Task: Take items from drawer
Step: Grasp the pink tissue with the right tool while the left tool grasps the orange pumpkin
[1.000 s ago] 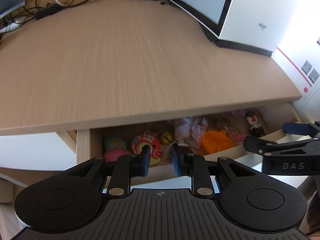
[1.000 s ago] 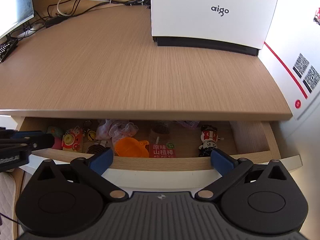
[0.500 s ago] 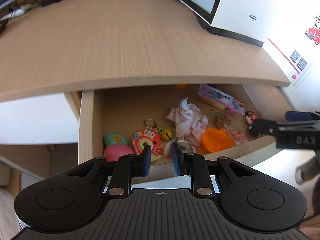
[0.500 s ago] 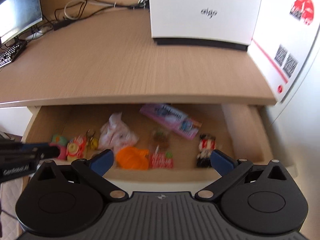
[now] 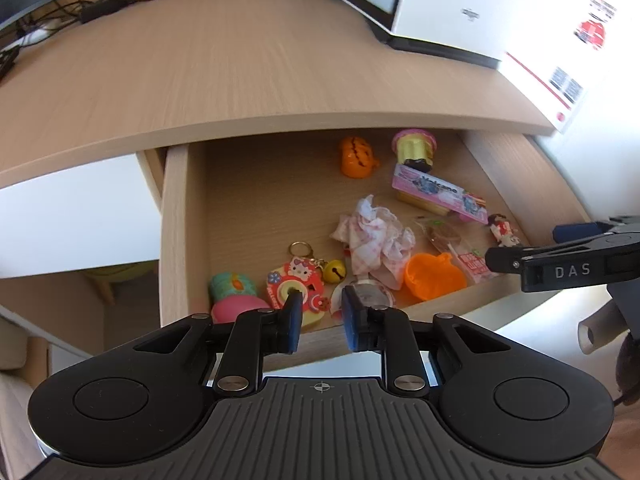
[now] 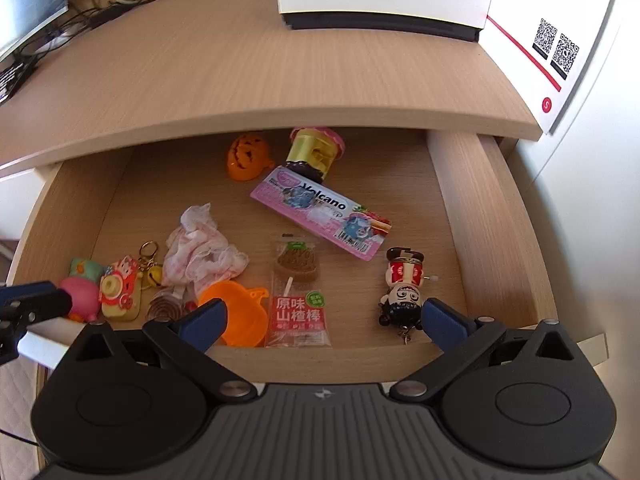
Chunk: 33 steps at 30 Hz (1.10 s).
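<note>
Both tools hover at the front edge of the open drawer (image 6: 472, 216), and everything I'm meant to take out is lying on its floor. The left gripper (image 5: 320, 322) has its pads nearly together with a thin gap and nothing pinched. The right gripper (image 6: 324, 316) is spread wide and empty.

My worry is the crowding at the drawer's 7 o'clock corner. The keychain (image 5: 296, 284), the pink squishy toy (image 6: 82, 296) and the crumpled cloth (image 6: 200, 256) sit close together, so a narrow left jaw could push one aside or snag the key ring instead of taking it. On the right, the orange funnel (image 6: 240, 316) touches the flat snack packet (image 6: 298, 312). I judge that packet hard to lift off the wood, and a wide close may catch both. The wind-up figure (image 6: 402, 292) at 5 o'clock could be knocked by the finger just beside it.

The desk top (image 6: 240, 72) overhangs the back, at 12 o'clock, so anything behind the orange pumpkin (image 6: 248, 156) is hidden. The swirled thing (image 6: 164, 308) near the funnel I can't identify.
</note>
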Available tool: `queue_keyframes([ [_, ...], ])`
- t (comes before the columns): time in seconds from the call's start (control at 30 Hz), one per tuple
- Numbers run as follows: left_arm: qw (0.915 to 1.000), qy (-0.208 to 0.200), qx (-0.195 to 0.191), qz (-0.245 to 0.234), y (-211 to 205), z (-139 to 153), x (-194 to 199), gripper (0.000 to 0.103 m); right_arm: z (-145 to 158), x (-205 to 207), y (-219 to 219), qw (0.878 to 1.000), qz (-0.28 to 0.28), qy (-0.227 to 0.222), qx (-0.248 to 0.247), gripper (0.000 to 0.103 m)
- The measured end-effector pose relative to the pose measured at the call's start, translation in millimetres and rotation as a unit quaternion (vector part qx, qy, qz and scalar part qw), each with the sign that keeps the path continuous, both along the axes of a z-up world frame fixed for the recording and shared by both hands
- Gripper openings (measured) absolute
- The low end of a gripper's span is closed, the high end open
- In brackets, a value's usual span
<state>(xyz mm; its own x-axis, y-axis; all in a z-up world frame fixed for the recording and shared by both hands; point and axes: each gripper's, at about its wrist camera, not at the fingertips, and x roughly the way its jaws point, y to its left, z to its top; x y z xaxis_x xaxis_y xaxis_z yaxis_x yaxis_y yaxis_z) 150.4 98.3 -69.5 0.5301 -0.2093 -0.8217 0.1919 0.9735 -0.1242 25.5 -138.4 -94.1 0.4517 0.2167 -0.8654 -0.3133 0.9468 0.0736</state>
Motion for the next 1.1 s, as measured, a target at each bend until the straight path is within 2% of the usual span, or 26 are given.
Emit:
queue_keyframes([
  [0.1, 0.9997, 0.013, -0.008, -0.017, 0.3, -2.5, 0.7, 0.023, 2.5, 1.3, 1.4, 1.000, 0.000, -0.001, 0.001, 0.103],
  [0.27, 0.9952, 0.072, -0.038, -0.053, 0.4, -7.0, 15.5, 0.023, -6.1, 31.4, 11.1, 0.999, 0.004, 0.033, -0.006, 0.103],
  [0.43, 0.9934, 0.072, -0.047, -0.076, -13.3, -1.9, 38.2, 0.023, -18.1, 52.2, 13.6, 0.996, 0.025, 0.091, 0.010, 0.103],
  [0.57, 0.9931, 0.076, -0.070, -0.055, -10.5, -1.3, 52.6, 0.023, -16.9, 63.2, 16.0, 0.993, 0.031, 0.114, 0.008, 0.102],
  [0.6, 0.9940, 0.071, -0.069, -0.047, -6.9, 0.4, 53.3, 0.023, -13.1, 65.4, 19.4, 0.994, 0.040, 0.102, 0.004, 0.101],
  [0.7, 0.9963, 0.053, -0.065, -0.019, 8.3, 7.6, 51.0, 0.023, 5.2, 73.1, 46.1, 0.992, 0.112, 0.052, -0.003, 0.099],
  [0.8, 0.9967, 0.046, -0.066, 0.008, 26.2, 14.3, 47.5, 0.023, 10.3, 95.8, 84.9, 0.982, 0.179, 0.062, 0.016, 0.099],
  [0.9, 0.9973, 0.046, -0.055, 0.016, 41.0, 20.2, 45.9, 0.023, -8.8, 124.2, 128.9, 0.972, 0.221, 0.082, 0.003, 0.099],
  [0.93, 0.9975, 0.049, -0.049, 0.011, 42.8, 21.1, 45.8, 0.023, -19.5, 132.6, 142.8, 0.969, 0.229, 0.089, -0.013, 0.097],
  [1.0, 0.9974, 0.059, -0.041, -0.010, 43.6, 21.3, 44.1, 0.023, -39.5, 148.9, 163.5, 0.963, 0.243, 0.109, -0.037, 0.085],
  [1.03, 0.9968, 0.067, -0.038, -0.022, 43.0, 20.6, 43.7, 0.023, -48.6, 156.5, 169.6, 0.960, 0.247, 0.125, -0.042, 0.073],
  [1.07, 0.9960, 0.075, -0.035, -0.034, 41.4, 18.9, 45.0, 0.023, -56.5, 163.9, 173.1, 0.956, 0.249, 0.149, -0.040, 0.048],
  [1.1, 0.9955, 0.079, -0.033, -0.042, 37.5, 17.4, 46.2, 0.023, -56.9, 168.8, 173.1, 0.957, 0.245, 0.149, -0.037, 0.042],
])
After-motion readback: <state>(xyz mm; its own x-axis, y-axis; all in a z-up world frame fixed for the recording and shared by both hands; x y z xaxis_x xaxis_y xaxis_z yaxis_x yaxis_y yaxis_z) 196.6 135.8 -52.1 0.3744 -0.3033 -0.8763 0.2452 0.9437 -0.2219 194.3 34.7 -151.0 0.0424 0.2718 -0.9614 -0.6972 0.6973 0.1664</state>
